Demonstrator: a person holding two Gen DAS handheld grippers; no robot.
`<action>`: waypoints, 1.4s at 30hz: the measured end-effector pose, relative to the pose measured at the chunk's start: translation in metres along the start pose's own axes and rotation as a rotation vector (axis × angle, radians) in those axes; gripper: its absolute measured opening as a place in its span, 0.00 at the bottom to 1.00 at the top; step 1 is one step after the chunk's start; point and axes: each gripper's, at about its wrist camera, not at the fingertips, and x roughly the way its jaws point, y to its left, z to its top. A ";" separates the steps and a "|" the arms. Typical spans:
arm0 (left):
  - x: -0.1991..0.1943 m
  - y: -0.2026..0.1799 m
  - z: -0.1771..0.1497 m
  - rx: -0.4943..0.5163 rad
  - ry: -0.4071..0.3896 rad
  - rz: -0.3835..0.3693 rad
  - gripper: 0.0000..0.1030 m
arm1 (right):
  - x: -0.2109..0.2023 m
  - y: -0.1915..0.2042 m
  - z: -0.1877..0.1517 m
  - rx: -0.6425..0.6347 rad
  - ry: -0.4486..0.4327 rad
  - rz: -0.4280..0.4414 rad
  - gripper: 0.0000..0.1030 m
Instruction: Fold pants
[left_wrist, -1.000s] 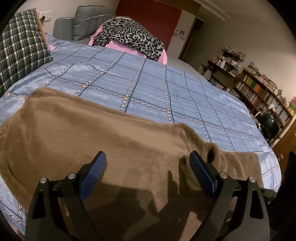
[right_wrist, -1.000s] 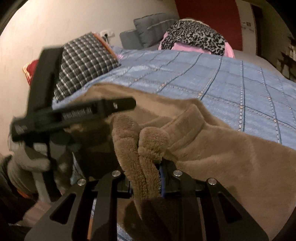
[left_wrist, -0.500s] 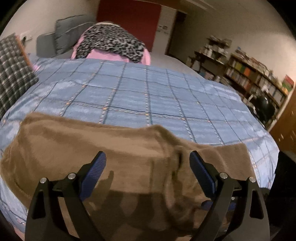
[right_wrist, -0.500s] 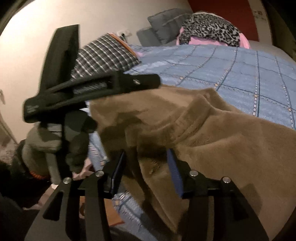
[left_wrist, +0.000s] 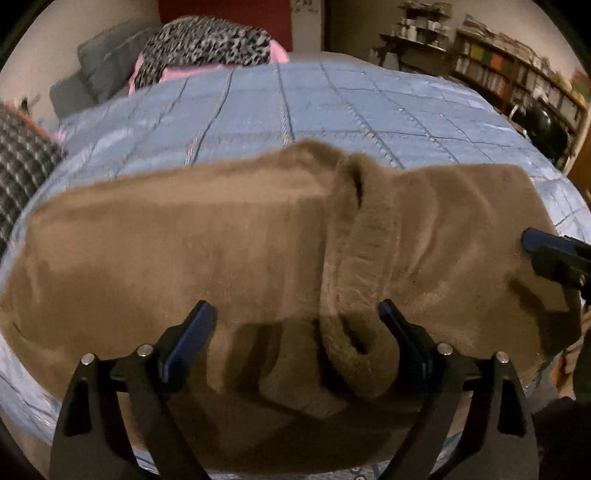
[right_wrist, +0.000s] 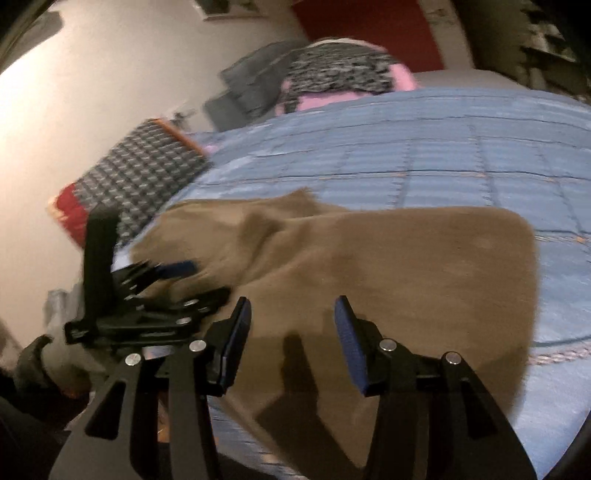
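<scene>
Your pants lie across the bed's near edge; pillows left, clothes pile behind.

I saw a dim, warm-lit room. The brightest patch was glare on the wall at far left in the right wrist view. That view was smeared by motion blur; the left wrist view was sharper, soft only toward the far shelves. Gripper shadows fell on the brown pants. Both pictures bulged, with black corners.
</scene>
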 end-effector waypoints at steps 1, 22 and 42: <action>0.001 0.001 -0.003 -0.001 -0.009 -0.002 0.88 | 0.002 -0.006 0.000 0.002 0.002 -0.026 0.46; -0.022 -0.049 0.066 -0.004 -0.118 -0.147 0.54 | -0.020 -0.060 0.024 0.112 -0.114 -0.182 0.46; 0.053 -0.041 0.055 -0.061 -0.141 -0.142 0.54 | 0.034 -0.071 0.009 -0.014 -0.069 -0.366 0.46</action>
